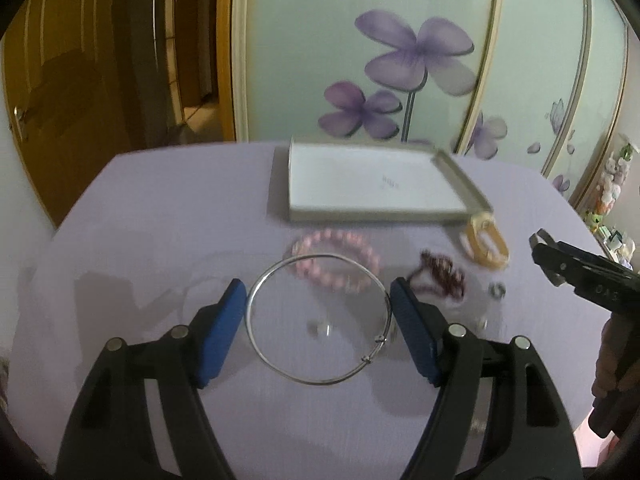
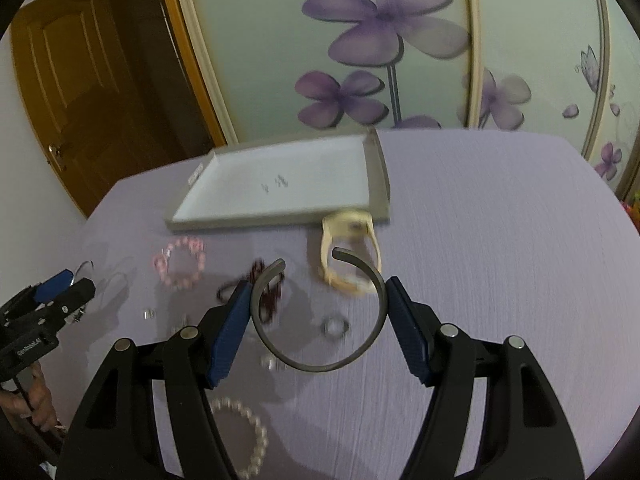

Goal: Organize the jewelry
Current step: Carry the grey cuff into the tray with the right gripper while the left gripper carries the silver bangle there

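Bangles (image 1: 318, 320) (image 2: 320, 316) sit pinched in both claws.

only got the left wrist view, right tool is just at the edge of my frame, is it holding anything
Observer: Yes, the right tool grips a dark open cuff between its two pads.
Operator: ok, any jewelry on the table that i cant see from here
Observer: A pearl bracelet lies on the purple table, close under the right tool and outside your frame.
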A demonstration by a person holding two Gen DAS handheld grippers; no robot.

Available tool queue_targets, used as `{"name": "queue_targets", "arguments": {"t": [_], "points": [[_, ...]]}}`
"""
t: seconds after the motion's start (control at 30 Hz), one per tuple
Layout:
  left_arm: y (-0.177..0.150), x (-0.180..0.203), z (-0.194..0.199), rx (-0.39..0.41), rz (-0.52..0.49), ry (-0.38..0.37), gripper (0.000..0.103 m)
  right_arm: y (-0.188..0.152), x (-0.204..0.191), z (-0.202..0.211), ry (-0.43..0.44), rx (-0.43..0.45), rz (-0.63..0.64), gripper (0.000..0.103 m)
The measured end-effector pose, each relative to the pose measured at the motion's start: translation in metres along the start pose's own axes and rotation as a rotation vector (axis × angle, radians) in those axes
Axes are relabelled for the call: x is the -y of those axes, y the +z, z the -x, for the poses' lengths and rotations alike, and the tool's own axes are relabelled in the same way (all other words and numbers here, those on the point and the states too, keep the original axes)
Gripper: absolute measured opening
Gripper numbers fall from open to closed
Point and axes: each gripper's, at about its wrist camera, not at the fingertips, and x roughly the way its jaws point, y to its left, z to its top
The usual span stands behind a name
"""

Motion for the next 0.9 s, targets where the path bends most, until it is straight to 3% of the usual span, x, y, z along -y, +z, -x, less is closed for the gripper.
{"name": "queue_targets", "arguments": {"t": [0.3, 0.53, 0.73, 0.9], "points": [[0.087, 0.005, -0.038, 0.05, 0.014, -0.052, 0.073, 0.096, 0.01, -0.046, 0.026, 0.033, 0.049, 0.069], [0.141, 0.013, -0.094, 0.05, -0.018, -0.06, 0.073, 0.154, 0.01, -0.128, 0.045, -0.072, 0.012, 0.069], [0.161, 0.013, -0.149, -0.004, -0.013, -0.072, 0.073, 0.155, 0.016, -0.205, -0.024, -0.229, -0.009, 0.069], [0.162, 0.014, -0.186, -0.054, -0.017, -0.077, 0.073, 0.153, 0.017, -0.232, -0.077, -0.254, -0.012, 0.071]]}}
